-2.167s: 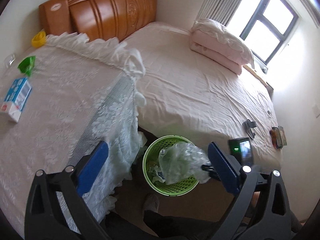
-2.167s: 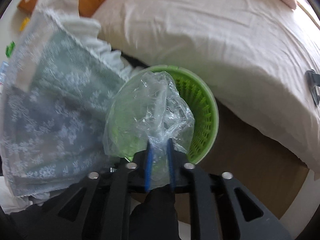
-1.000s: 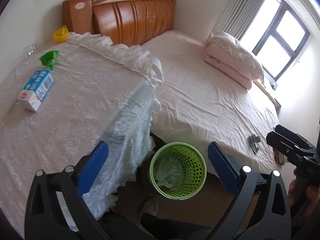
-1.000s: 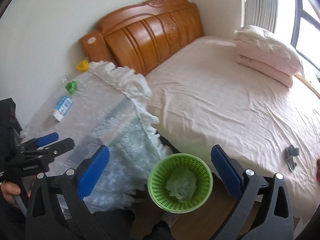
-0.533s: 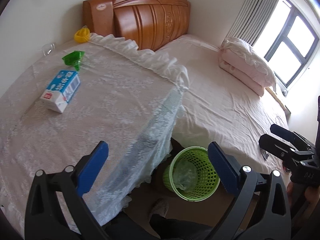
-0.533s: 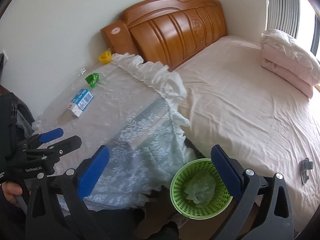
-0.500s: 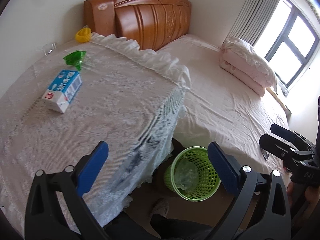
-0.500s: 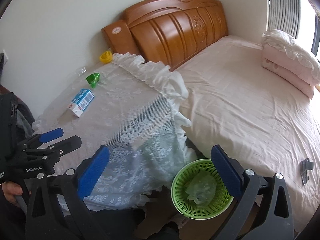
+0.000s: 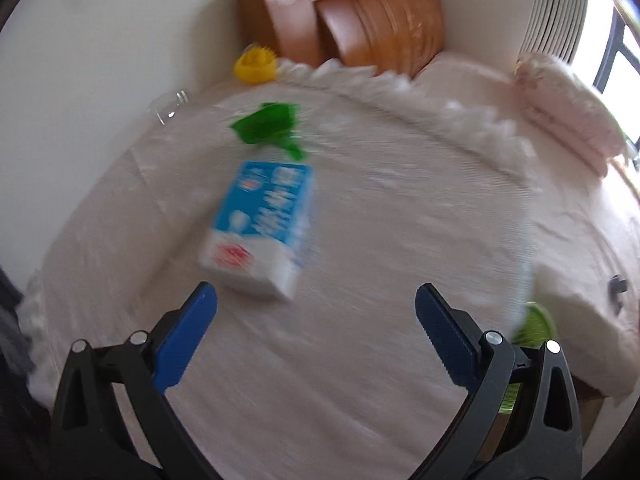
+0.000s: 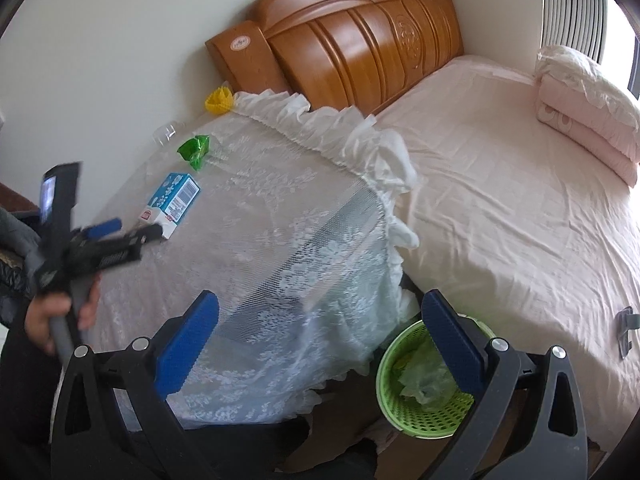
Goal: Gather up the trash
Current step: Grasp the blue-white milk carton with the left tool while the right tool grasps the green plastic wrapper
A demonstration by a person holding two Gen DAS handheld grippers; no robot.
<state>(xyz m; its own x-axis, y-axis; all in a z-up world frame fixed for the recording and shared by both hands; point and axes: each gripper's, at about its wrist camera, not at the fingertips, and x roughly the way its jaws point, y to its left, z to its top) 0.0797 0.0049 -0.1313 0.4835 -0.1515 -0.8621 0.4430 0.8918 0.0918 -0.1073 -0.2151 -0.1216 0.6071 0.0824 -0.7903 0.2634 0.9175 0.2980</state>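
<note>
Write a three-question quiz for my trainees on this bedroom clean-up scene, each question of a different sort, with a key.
1. True or false: the left tongs are shut on the milk carton.
2. Multiple choice: the clear plastic bag lies
A. on the lace tablecloth
B. in the green basket
C. on the bed
3. Fill in: beyond the carton, nearer the wall, lies a crumpled ____ wrapper.

Key: 1. False; the jaws stand wide open, short of the carton. 2. B. 3. green.
</note>
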